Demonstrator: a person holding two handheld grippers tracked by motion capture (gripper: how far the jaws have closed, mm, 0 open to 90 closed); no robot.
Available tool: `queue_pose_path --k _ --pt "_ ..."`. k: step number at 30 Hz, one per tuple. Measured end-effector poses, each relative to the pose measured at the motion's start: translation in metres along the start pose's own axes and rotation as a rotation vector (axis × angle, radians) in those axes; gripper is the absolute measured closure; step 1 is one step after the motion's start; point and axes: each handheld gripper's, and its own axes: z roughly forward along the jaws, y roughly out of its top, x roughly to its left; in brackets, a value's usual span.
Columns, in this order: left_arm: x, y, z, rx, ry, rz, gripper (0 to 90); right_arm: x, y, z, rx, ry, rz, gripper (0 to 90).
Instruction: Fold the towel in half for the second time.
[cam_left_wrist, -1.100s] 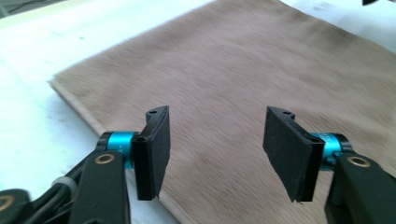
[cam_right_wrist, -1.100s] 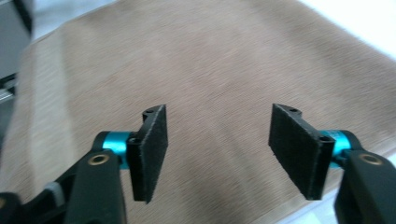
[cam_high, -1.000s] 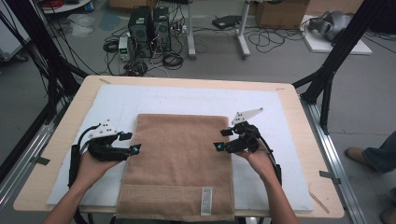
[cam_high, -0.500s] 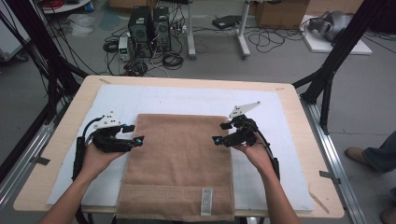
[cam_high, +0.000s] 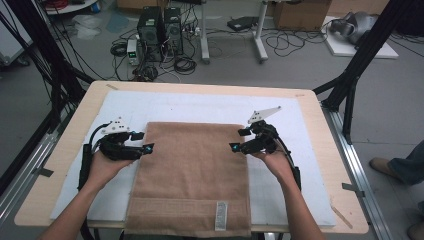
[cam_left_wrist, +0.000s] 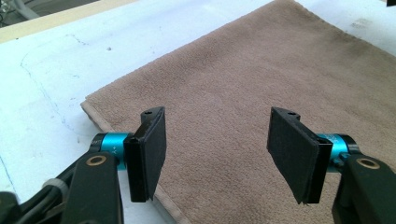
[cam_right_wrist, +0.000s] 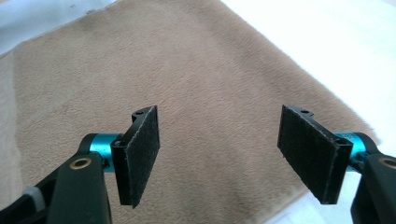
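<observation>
A pale wooden table (cam_high: 60, 165) stands in a workroom, its top covered by a white mat (cam_high: 200, 107), with a grey floor beyond it. The brown towel (cam_high: 192, 175) serves as the landmark: it lies flat in the middle of the mat, and its near hem, which carries a woven band and a small white label (cam_high: 220, 216), reaches the table's near edge.

Nearest the camera, the person's forearms come in on either side of the towel's near half. Farther up, the left gripper (cam_high: 148, 148) sits at the towel's left edge, about level with the towel's middle. Its own view shows the two black pads (cam_left_wrist: 152, 154) standing well apart over the towel's left border, with nothing between them. The right gripper (cam_high: 234, 147) hangs at the towel's right edge, opposite the left one. Its pads (cam_right_wrist: 140, 154) are likewise spread wide over the cloth, gripping nothing, and the towel's right edge runs just under the right-hand pad.

Beyond the towel's far edge lies a bare strip of mat. Past the table, on the floor, stand two dark computer towers (cam_high: 160, 27) amid tangled cables (cam_high: 185, 62), and the legs of a white stand (cam_high: 230, 42) rise to their right.
</observation>
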Motion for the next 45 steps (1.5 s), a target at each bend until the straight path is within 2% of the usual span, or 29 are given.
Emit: queue_pose_path --k 3,5,7,8,11,15,16,18,27,36,38,41,45 --pt "0.006 0.005 0.000 -0.016 0.005 -0.014 37.9 -0.004 0.005 -0.003 -0.017 -0.015 -0.011 29.1" --pt "0.012 0.009 0.002 0.005 0.012 -0.019 37.9 -0.009 0.010 -0.003 -0.001 -0.020 -0.005 29.0" --pt "0.017 0.014 0.003 0.002 0.018 -0.025 37.9 -0.013 0.015 -0.004 -0.008 -0.035 -0.015 29.1" --pt "0.019 0.016 0.004 -0.013 0.019 -0.036 37.9 -0.015 0.017 -0.004 -0.014 -0.042 -0.013 29.1" --pt "0.027 0.021 0.007 -0.014 0.031 -0.049 37.6 -0.021 0.022 -0.004 0.001 -0.056 0.000 29.0" --pt "0.035 0.023 0.012 -0.026 0.050 -0.050 37.7 -0.030 0.023 0.001 -0.010 -0.084 0.012 28.9" --pt "0.037 0.024 0.014 -0.017 0.055 -0.044 37.8 -0.032 0.022 0.003 -0.006 -0.089 0.019 28.8" --pt "0.039 0.023 0.018 -0.021 0.068 -0.050 37.8 -0.037 0.020 0.008 0.007 -0.094 0.039 28.3" --pt "0.055 0.014 0.036 -0.006 0.090 -0.099 38.4 -0.049 0.014 0.024 0.018 -0.138 0.045 28.2" --pt "0.061 0.006 0.053 0.024 0.100 -0.132 38.8 -0.059 0.003 0.035 0.024 -0.163 0.079 28.2" --pt "0.063 0.004 0.056 0.038 0.112 -0.131 38.9 -0.061 0.000 0.037 0.027 -0.163 0.089 28.2" --pt "0.066 0.001 0.058 0.044 0.114 -0.157 38.9 -0.064 -0.003 0.037 0.033 -0.175 0.106 28.2" --pt "0.068 -0.002 0.063 0.060 0.124 -0.156 39.3 -0.067 -0.007 0.041 0.047 -0.183 0.126 28.2"
